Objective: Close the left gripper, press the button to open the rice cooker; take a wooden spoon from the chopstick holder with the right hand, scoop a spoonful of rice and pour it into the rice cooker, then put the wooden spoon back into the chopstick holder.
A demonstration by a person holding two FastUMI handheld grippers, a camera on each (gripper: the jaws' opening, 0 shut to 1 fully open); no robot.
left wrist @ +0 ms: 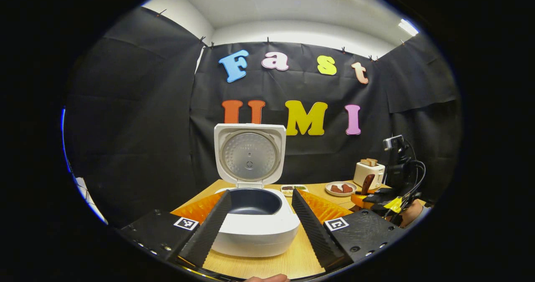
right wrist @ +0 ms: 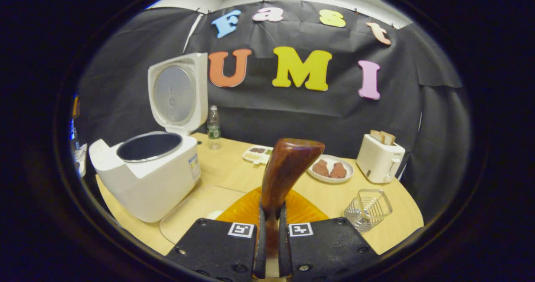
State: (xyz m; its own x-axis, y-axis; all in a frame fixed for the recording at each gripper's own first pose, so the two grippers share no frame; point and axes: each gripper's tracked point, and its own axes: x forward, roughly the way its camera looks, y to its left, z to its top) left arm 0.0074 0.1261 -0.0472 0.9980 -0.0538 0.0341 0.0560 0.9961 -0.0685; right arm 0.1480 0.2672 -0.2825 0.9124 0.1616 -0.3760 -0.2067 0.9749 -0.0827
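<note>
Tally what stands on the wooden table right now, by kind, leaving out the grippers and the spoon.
Appliances: 2, white rice cooker with its lid up and white toaster holding bread slices
Food dishes: 2, round plate of brown pieces and divided white tray
Clear plastic bottle: 1
Clear wire-lined chopstick holder: 1
Total: 6

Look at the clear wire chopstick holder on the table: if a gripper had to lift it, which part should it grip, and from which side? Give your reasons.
Probably the top rim of the chopstick holder, from above, one finger inside and one outside a wall. It stands upright with its mouth open, and the thin wall suits a narrow pinch.
</note>
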